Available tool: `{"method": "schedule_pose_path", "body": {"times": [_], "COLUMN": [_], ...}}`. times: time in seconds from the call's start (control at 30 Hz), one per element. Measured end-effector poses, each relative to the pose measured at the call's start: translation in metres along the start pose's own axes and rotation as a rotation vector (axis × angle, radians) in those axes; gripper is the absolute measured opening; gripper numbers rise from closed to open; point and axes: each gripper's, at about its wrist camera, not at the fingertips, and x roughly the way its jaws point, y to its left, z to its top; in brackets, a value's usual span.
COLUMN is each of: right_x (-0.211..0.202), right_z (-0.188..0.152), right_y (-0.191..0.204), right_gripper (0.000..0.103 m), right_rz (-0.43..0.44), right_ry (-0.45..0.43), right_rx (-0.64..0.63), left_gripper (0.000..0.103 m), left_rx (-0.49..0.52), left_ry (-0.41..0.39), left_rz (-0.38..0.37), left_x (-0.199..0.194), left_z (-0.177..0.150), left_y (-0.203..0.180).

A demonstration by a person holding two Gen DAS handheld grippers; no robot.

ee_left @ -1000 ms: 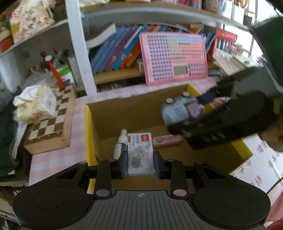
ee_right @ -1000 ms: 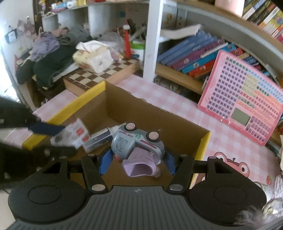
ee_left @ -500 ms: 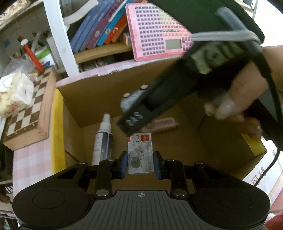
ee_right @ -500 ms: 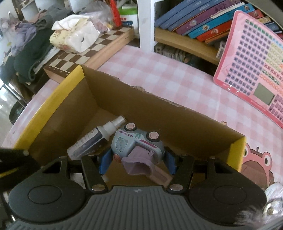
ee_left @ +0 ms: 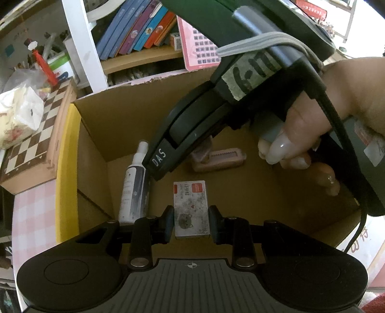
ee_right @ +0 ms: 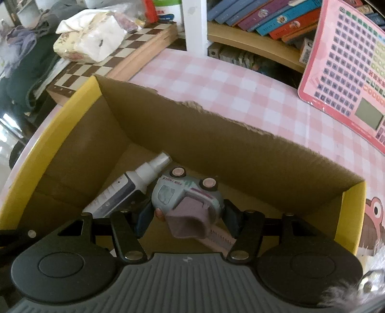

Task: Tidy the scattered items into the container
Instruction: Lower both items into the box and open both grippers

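Observation:
My left gripper (ee_left: 191,222) is shut on a small staple box (ee_left: 190,209) with a red label and a cat picture, held low inside the cardboard box (ee_left: 68,154) with yellow flaps. My right gripper (ee_right: 186,214) is shut on a grey-blue toy truck (ee_right: 186,192) with pink wheels and a mauve scoop, down inside the same cardboard box (ee_right: 216,144). On the box floor lie a white spray bottle (ee_left: 134,190), also the spray bottle (ee_right: 127,190), and a pink comb-like piece (ee_left: 219,160). The right gripper's body and the hand holding it fill the left wrist view's upper right.
A chessboard case (ee_right: 115,60) with a tissue pack (ee_right: 91,41) stands left of the box. A pink keyboard toy (ee_right: 349,65) leans at the shelf with books (ee_right: 264,16). The table has a pink checked cloth (ee_right: 228,91).
Both grippers came forward and sank into the box with their loads. The right gripper moved across the left wrist view and now looms large over the box.

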Motion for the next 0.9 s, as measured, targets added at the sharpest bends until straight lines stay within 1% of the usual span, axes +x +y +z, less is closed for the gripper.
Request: {"method": "schedule_pose_path", "body": {"times": [0.1,0.2,0.33,0.5,0.77,0.8,0.9], "right_x": [-0.002,-0.009,-0.021,-0.041,-0.095,-0.1,-0.119], "right_z": [-0.002,-0.004,-0.007,-0.016,-0.032,-0.034,-0.043], "right_y": [0.0,-0.001,0.001,0.011,0.021,0.022,0.025], "right_gripper": [0.059,0.065,0.065,0.065,0.065,0.065,0.065], "right_rz": [-0.007,-0.01,-0.006,-0.013,-0.033,-0.035,-0.039], "right_ry": [-0.011,-0.035,-0.055,-0.085,-0.199,-0.211,-0.246], "right_rx": [0.02,0.049,0.065,0.052,0.017,0.016,0.018], "left_gripper": [0.031,0.039,0.039,0.039,0.039,0.041,0.05], "left_rx": [-0.005,-0.008,-0.002,-0.01,-0.016,-0.018,-0.023], "left_ry": [-0.026,-0.051,-0.083,-0.127,-0.217,-0.23,-0.278], "left_rz": [0.01,-0.003,0.008,0.017,0.034,0.036,0.061], "left_x": [-0.002,-0.006,-0.012,-0.024,-0.06,-0.065,-0.083], "left_z": [-0.001,-0.001,-0.007,-0.018,-0.031,-0.033,-0.04], "left_y": [-0.001,-0.001,-0.004,-0.007,-0.01,-0.011,-0.014]}}
